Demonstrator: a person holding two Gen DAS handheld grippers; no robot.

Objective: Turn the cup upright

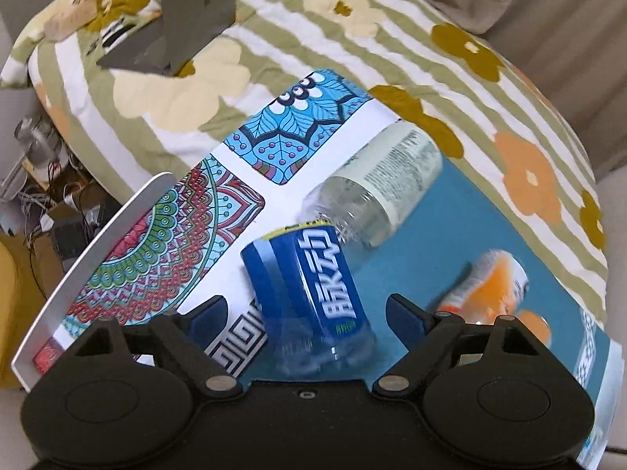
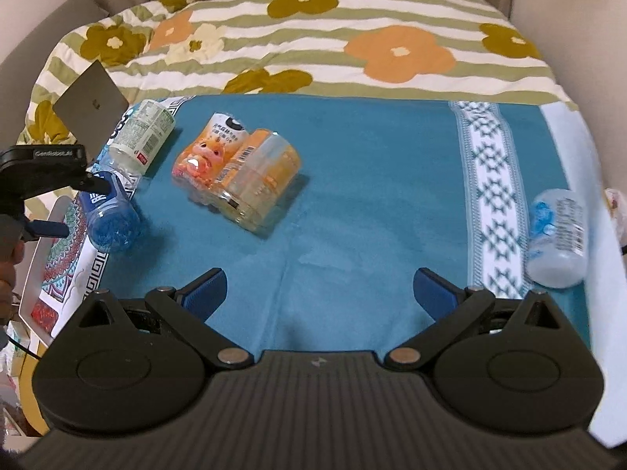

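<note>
A clear cup with a blue label point(image 1: 309, 282) lies on its side on the patterned mat, between the open fingers of my left gripper point(image 1: 309, 313); neither pad touches it. It also shows in the right wrist view point(image 2: 111, 217), at the far left with the left gripper point(image 2: 58, 205) around it. A clear cup with a white label point(image 1: 388, 180) lies just beyond it. An orange-labelled cup point(image 2: 239, 172) lies on its side on the teal cloth, ahead of my open, empty right gripper point(image 2: 319, 293). Another clear cup point(image 2: 558, 235) lies at the right edge.
The board point(image 1: 98, 243) with the mats rests on a flowered quilt point(image 2: 352, 39). A grey laptop point(image 1: 188, 11) stands open at the far left. Clutter and cables lie on the floor left of the bed.
</note>
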